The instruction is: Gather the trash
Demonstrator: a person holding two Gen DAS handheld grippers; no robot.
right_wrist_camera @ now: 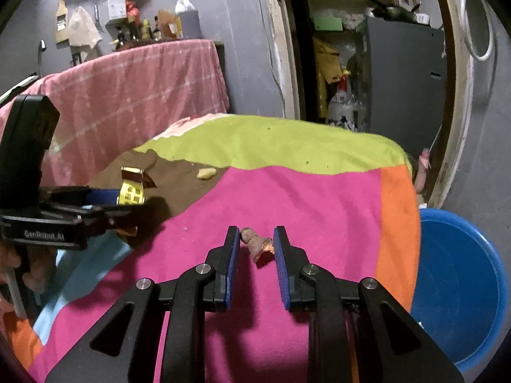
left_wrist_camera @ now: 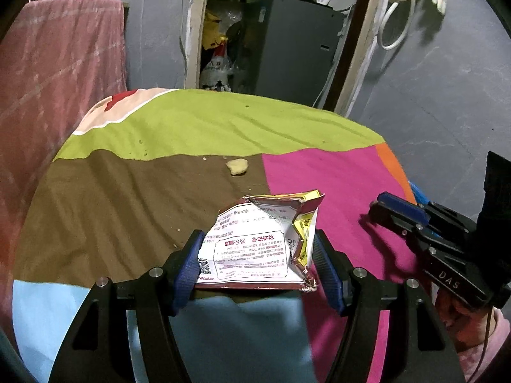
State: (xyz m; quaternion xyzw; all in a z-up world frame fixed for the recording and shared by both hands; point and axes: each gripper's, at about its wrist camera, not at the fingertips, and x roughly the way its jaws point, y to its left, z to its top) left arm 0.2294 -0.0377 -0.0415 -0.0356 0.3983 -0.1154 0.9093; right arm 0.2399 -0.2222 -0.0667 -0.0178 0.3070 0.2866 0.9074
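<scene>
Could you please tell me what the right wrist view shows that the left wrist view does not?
Only the right wrist view shows the brown scrap between the right gripper's fingers and the blue basin beside the table. Only the left wrist view shows the printed face of the snack wrapper between the left gripper's fingers. Both show the colourful tablecloth and the yellowish food piece.
</scene>
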